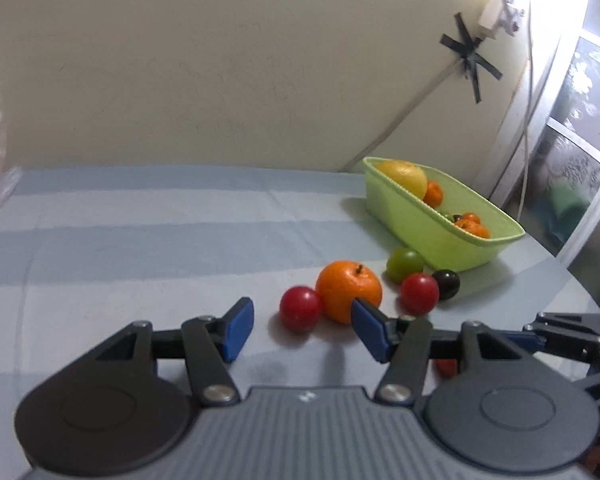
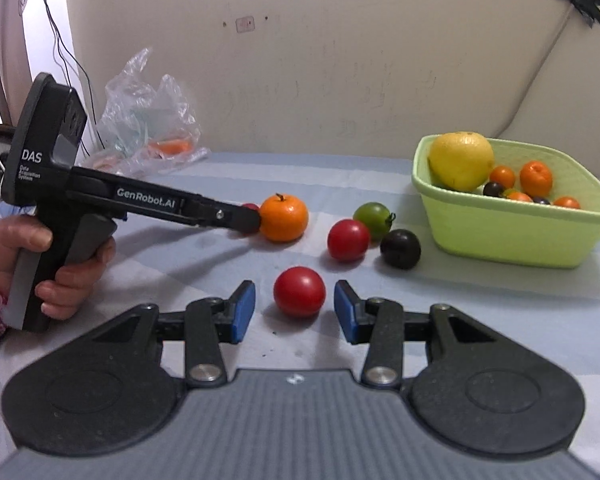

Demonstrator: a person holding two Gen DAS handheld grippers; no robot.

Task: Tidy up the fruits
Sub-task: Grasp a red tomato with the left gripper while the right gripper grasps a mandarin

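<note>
The left gripper pointed down toward the bench, its blue pads apart with nothing pressed between them. A hand gripped its black handle. The right gripper sat low over the same bench, its pads parted, clamping nothing.

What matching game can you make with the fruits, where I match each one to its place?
Things:
1. big yellow fruit
2. orange
3. red fruit
4. black fruit

Places:
A. on the cloth, just before the basket's near wall
B. inside the green basket
C. in front of the right tongs, between the open blue pads
D. at the tip of the left tongs

Pairs: 1-B, 2-D, 3-C, 4-A
</note>
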